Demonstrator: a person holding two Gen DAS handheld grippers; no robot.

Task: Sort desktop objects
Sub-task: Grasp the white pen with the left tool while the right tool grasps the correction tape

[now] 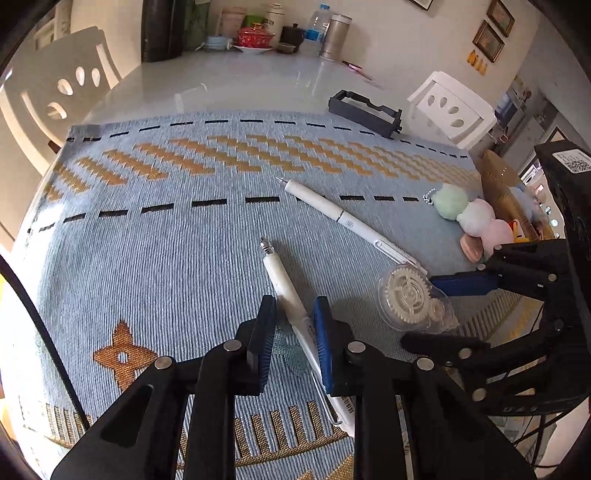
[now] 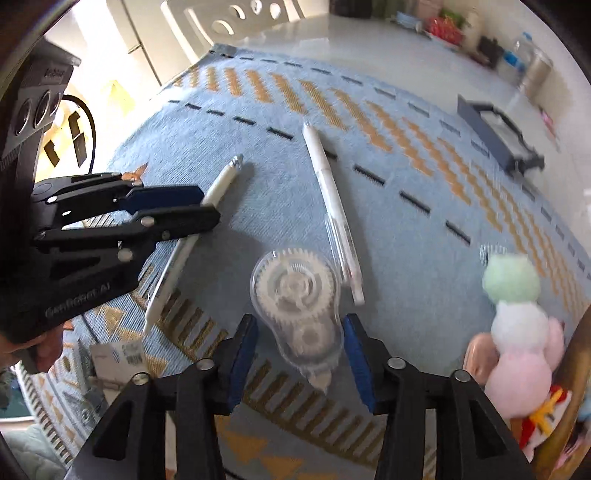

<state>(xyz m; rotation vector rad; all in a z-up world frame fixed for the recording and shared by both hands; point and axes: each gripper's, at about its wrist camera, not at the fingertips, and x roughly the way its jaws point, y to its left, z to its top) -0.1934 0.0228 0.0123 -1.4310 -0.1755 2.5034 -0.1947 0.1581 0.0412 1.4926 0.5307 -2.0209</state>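
Note:
A white pen lies on the blue woven mat, running between the pads of my left gripper, which is open around it with a small gap each side. This pen also shows in the right wrist view. A clear correction tape dispenser lies between the fingers of my right gripper, which is open around its narrow end. A second white pen lies beyond it. The dispenser and second pen also show in the left wrist view.
A string of pastel plush balls and other soft toys lie at the mat's right edge. A black tray sits on the table past the mat. Cups, a bottle and jars stand at the table's far end. White chairs flank the table.

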